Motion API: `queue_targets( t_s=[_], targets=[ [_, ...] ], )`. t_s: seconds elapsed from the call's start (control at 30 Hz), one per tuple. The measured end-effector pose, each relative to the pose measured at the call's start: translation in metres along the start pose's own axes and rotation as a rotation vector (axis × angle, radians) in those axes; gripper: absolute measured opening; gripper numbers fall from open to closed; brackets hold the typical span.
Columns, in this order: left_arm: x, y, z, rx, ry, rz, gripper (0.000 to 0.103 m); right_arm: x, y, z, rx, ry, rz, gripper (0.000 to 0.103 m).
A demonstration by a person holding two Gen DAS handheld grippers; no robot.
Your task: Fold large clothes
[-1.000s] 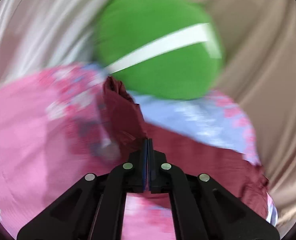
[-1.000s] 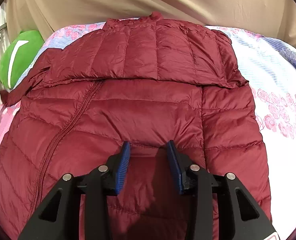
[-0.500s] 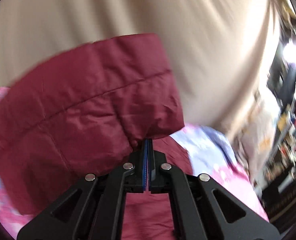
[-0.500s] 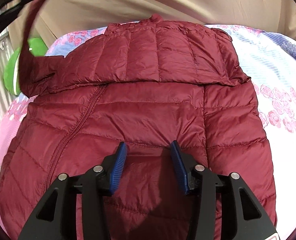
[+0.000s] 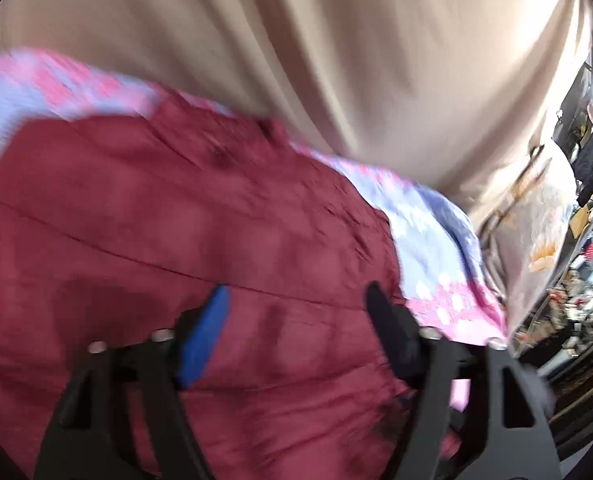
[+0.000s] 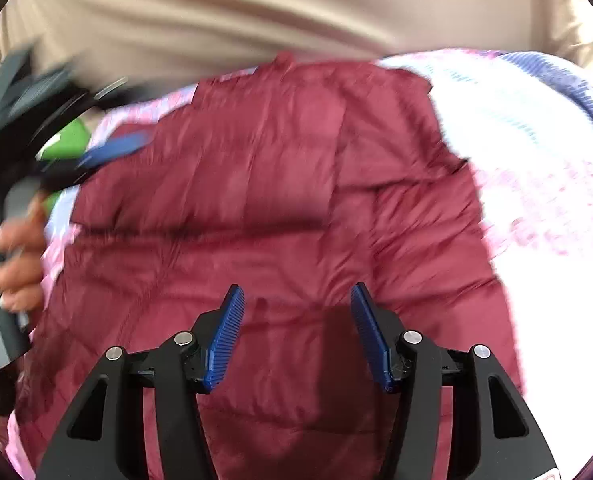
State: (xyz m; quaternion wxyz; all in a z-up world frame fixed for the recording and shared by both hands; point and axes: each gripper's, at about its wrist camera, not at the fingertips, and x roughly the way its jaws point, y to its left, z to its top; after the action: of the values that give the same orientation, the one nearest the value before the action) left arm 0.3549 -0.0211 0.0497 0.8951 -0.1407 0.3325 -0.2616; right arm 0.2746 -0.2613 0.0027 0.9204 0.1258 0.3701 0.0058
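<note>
Maroon quilted jacket (image 6: 280, 208) lies flat on the floral bed (image 6: 536, 168), its sleeve now laid across the body and released: left hand-held gripper (image 5: 296, 320) has just sprung apart, right hand-held gripper (image 6: 296, 320) widening, both empty above it.

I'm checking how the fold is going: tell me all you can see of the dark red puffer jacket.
The dark red puffer jacket is quilted in stitched channels, of slightly shiny, puffy fabric. It lies spread on the floral bedsheet, its upper part folded over so a crease runs across it. A small collar sits at the far edge. Neither hand-held gripper grips it; the view is blurred.
</note>
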Motion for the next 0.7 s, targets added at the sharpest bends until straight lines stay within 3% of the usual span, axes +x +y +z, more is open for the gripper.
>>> queue_targets(
  t_s=[0.07,0.17,0.37,0.43,0.47,0.5,0.57,0.7],
  targets=[
    [-0.032,0.022,0.0,-0.011,-0.035,0.062,0.088,-0.004,-0.008,0.013,0.028,-0.006,0.011,0.062],
    [-0.064,0.085,-0.012,-0.139,-0.02,0.132,0.088,0.003,-0.027,0.039,0.081,0.011,0.026,0.064],
    [-0.094,0.163,-0.04,-0.347,-0.009,0.165,0.088,0.061,-0.031,0.077,0.175,0.128,0.082,0.064],
    [-0.094,0.173,-0.045,-0.38,0.007,0.156,0.088,0.076,-0.024,0.078,0.178,0.16,0.075,0.05],
    [-0.095,0.177,-0.046,-0.391,0.011,0.15,0.088,0.082,-0.02,0.081,0.171,0.17,0.067,0.024],
    [-0.095,0.179,-0.046,-0.4,0.014,0.15,0.088,0.085,-0.013,0.087,0.155,0.177,0.061,0.006],
    [-0.096,0.178,-0.044,-0.395,0.011,0.133,0.088,0.077,-0.001,0.104,0.119,0.131,0.051,0.003],
    [-0.089,0.152,-0.043,-0.334,0.037,0.069,0.088,0.015,0.033,0.16,-0.035,-0.154,0.015,0.002]
  ],
)
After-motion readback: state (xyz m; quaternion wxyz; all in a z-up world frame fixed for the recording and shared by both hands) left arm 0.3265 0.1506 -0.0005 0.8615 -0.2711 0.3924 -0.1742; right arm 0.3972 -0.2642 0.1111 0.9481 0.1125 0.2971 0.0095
